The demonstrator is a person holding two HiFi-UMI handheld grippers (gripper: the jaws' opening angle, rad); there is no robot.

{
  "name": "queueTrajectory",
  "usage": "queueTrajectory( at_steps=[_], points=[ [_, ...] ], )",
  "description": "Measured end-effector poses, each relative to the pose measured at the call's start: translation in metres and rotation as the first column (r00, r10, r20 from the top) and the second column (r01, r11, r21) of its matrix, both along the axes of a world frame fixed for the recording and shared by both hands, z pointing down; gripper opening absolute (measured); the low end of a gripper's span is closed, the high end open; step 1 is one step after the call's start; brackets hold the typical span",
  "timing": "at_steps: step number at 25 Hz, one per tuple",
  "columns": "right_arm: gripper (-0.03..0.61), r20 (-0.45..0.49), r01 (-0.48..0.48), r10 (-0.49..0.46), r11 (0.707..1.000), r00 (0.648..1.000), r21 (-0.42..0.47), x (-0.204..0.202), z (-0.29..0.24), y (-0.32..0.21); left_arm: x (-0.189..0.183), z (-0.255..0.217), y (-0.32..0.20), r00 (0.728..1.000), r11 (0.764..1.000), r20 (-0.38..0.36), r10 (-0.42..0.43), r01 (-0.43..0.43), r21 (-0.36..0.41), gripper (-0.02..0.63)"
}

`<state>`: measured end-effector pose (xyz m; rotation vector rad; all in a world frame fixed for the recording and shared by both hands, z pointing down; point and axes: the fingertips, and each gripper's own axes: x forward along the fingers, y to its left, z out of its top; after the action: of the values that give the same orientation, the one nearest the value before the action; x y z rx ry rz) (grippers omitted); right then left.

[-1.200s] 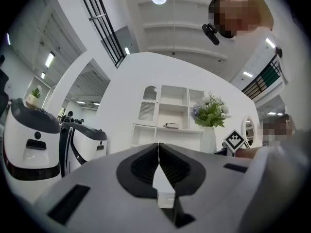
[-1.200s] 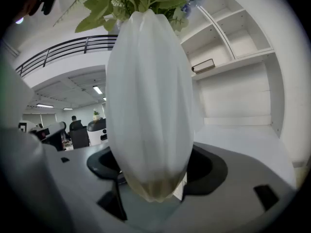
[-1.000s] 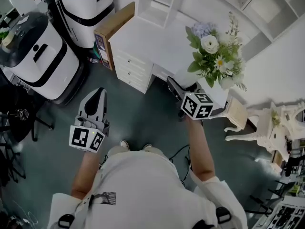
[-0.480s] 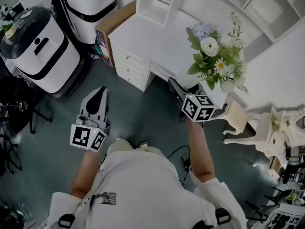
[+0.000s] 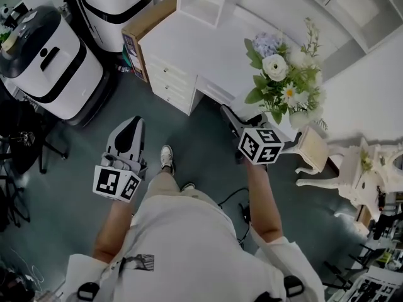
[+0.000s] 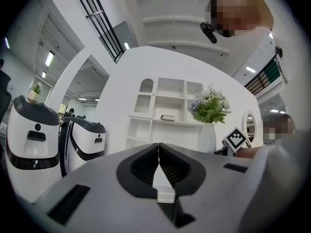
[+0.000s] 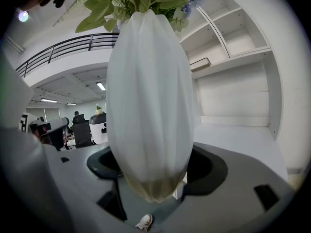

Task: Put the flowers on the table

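Observation:
A bouquet of white, blue and green flowers [image 5: 282, 74] stands in a tall ribbed white vase [image 7: 149, 96]. My right gripper [image 5: 242, 116] is shut on the vase's lower body and carries it upright over the floor, beside the front edge of the white table [image 5: 189, 49]. In the right gripper view the vase fills the space between the dark pads [image 7: 206, 166], and the tabletop [image 7: 235, 135] lies just behind it. My left gripper [image 5: 128, 126] hangs over the floor at the left, its jaws shut [image 6: 158, 147] with nothing in them.
A white shelf unit [image 5: 204, 2] stands on the back of the table, with drawers [image 5: 169, 83] under the front left. A cardboard box [image 5: 140, 38] leans at the table's left end. Two white-and-black machines [image 5: 53, 68] stand at the left. An ornate white stool [image 5: 312, 150] and side table [image 5: 365, 168] are at the right.
The person has stepped toward the table, one shoe now ahead on the floor. Both grippers have come slightly closer to the table; the vase stays gripped.

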<state>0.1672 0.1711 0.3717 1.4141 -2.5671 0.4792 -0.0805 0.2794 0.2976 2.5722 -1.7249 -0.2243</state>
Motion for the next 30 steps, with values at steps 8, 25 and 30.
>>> queueTrajectory(
  at_steps=[8,25,30],
  points=[
    [0.376,-0.006,-0.025,0.025,1.0,1.0,-0.009,-0.001,0.01,-0.059,0.007,0.018,-0.076,0.999,0.999,-0.023,0.047,-0.048,-0.022,0.015],
    [0.376,-0.015,-0.144,0.143,0.99,0.99,-0.012,-0.043,0.008,-0.239,-0.039,0.009,-0.304,0.985,0.986,-0.042,0.168,-0.169,-0.011,0.015],
    [0.376,-0.026,-0.153,0.153,0.988,0.988,-0.03,-0.045,0.013,-0.279,-0.024,0.016,-0.36,0.976,0.976,-0.049,0.211,-0.213,-0.042,0.015]
  ],
)
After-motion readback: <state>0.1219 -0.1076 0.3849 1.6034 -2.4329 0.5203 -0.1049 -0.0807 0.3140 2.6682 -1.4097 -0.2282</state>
